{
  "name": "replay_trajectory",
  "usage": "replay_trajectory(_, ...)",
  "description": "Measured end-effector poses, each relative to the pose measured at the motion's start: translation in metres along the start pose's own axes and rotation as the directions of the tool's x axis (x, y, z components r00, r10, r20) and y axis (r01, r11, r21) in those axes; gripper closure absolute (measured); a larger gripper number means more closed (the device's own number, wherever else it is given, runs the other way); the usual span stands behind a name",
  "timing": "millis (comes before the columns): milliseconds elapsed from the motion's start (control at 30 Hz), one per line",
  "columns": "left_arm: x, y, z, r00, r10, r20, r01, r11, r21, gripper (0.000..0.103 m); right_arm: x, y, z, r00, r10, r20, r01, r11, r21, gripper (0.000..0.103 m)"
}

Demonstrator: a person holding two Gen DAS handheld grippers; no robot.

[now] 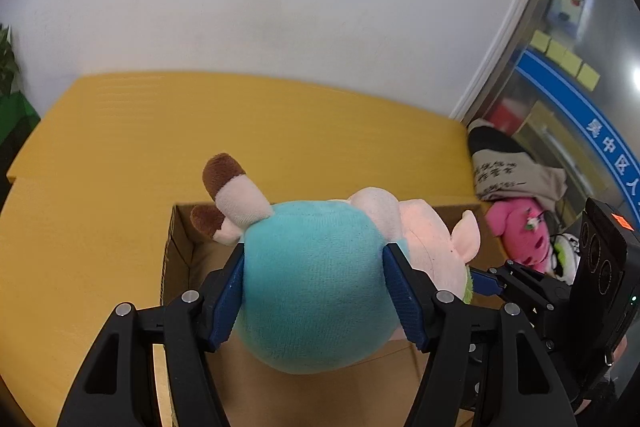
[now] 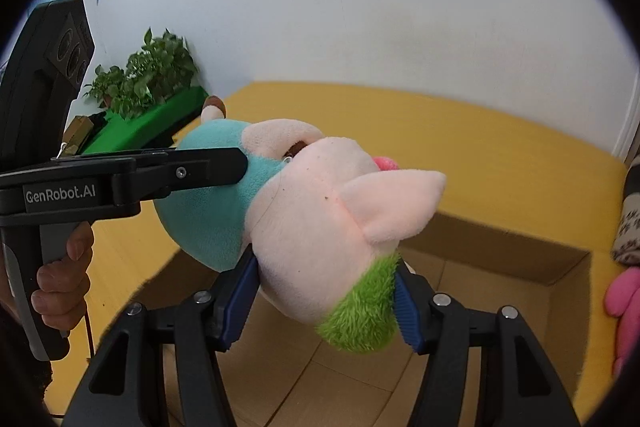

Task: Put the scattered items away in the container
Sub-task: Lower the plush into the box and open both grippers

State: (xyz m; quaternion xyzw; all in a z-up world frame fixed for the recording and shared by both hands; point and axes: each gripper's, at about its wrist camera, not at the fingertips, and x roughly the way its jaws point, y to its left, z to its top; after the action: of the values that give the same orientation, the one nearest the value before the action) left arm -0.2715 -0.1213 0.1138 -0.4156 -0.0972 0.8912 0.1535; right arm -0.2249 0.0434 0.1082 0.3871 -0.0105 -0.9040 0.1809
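Both claws grip one pig plush toy [image 1: 316,283]: left claw [image 1: 314,291] clenched on its teal body, right claw [image 2: 326,301] on its head, held over the open cardboard box [image 2: 500,267]. Not yet dropped in; a pink plush [image 1: 520,231] waits beside the box at the bench's [image 1: 120,147] right edge.

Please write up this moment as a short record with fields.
held item: plush pig, teal body, pink head
left tool: closed on the teal body
right tool: closed on the head, by the green tuft
container: cardboard box, open, directly beneath the pig
surface: yellow table
still outside the box: pink plush toy, to the box's right
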Motion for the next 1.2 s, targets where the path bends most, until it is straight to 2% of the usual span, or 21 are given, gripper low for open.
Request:
replay_trajectory(100,0.029,0.015,-0.004,0.996,0.052,-0.068,-0.055,0.997,-0.049,0.031,0.032,-0.008,-0.010,0.999,0.021,-0.039,-0.020,0.999,0.040,0.043)
replay_trajectory(200,0.057,0.031,-0.009,0.981,0.128,-0.144,-0.139,0.988,-0.066,0.031,0.066,-0.009,-0.018,0.996,0.036,-0.081,-0.031,0.998,0.063,0.042)
replay_trajectory(267,0.060,0.035,-0.010,0.981,0.140,-0.131,-0.148,0.987,-0.054,0.024,0.080,-0.008,-0.021,0.997,0.009,-0.083,-0.003,0.997,0.071,0.036)
replay_trajectory(333,0.055,0.040,-0.008,0.980,0.151,-0.127,-0.162,0.983,-0.085,0.014,0.080,-0.007,-0.020,0.998,-0.004,-0.062,0.009,0.997,0.080,0.020)
replay_trajectory(433,0.033,0.047,-0.007,0.982,0.165,-0.093,-0.178,0.972,-0.153,0.012,0.074,-0.001,-0.017,0.998,-0.040,-0.054,0.042,0.998,0.036,0.017)
replay_trajectory(533,-0.003,0.049,-0.004,0.988,0.154,-0.025,-0.156,0.976,-0.149,0.012,0.054,0.001,-0.015,0.991,-0.130,0.010,0.130,0.991,-0.023,0.017)
replay_trajectory(667,-0.067,0.043,-0.015,0.986,0.145,0.082,-0.134,0.984,-0.120,0.006,0.004,-0.008,-0.014,0.995,-0.076,0.060,0.074,0.997,0.033,0.017)
replay_trajectory(800,-0.110,0.026,-0.047,0.982,0.139,0.126,-0.139,0.990,-0.009,0.005,-0.066,-0.014,-0.026,0.994,-0.029,0.107,0.023,0.998,0.059,0.017)
replay_trajectory(900,-0.133,0.010,-0.074,0.975,0.156,0.159,-0.164,0.986,0.038,0.000,-0.119,-0.018,-0.046,0.992,-0.043,0.115,0.032,0.995,0.093,0.017)
replay_trajectory(967,-0.142,-0.003,-0.095,0.965,0.189,0.184,-0.203,0.977,0.060,0.000,-0.144,-0.019,-0.059,0.992,-0.089,0.093,0.078,0.990,0.117,0.017)
replay_trajectory(1067,-0.147,-0.014,-0.121,0.956,0.212,0.202,-0.235,0.967,0.098,0.000,-0.180,-0.014,-0.083,0.978,-0.181,0.107,0.173,0.981,0.086,0.017)
replay_trajectory(1200,-0.128,-0.021,-0.158,0.965,0.213,0.151,-0.232,0.965,0.120,0.000,-0.198,-0.010,-0.121,0.957,-0.271,0.098,0.265,0.961,0.076,0.017)
